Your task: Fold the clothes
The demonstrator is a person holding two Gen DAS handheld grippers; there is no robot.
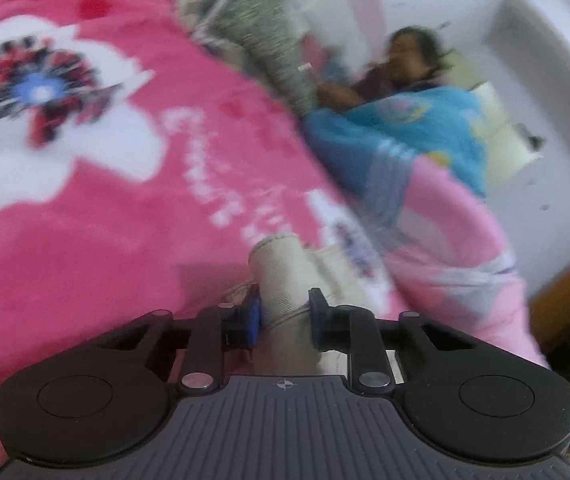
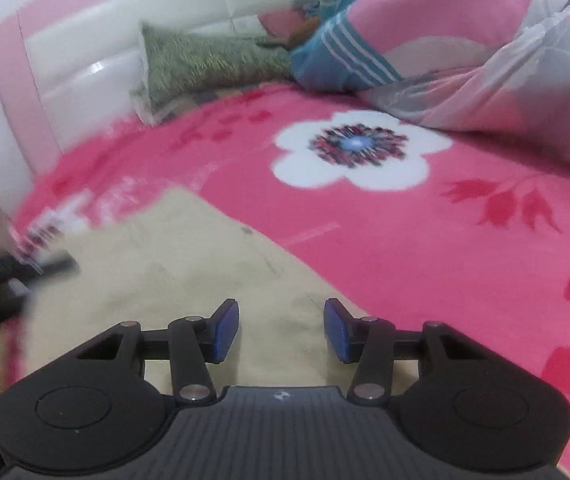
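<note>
Two tongs over my pink flowered blanket (image 2: 425,248) | left gripper (image 1: 285,316) clenched on bunched beige garment (image 1: 281,276) | right gripper (image 2: 281,330) released above its spread cloth | white padded headboard (image 2: 85,64), green pillow (image 2: 205,60) behind

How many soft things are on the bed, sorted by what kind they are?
Beige garment, pinched in the left gripper: 1
Pink flowered blanket: 1
Pink and blue quilt: 1
Green pillow: 1
Total: 4
</note>
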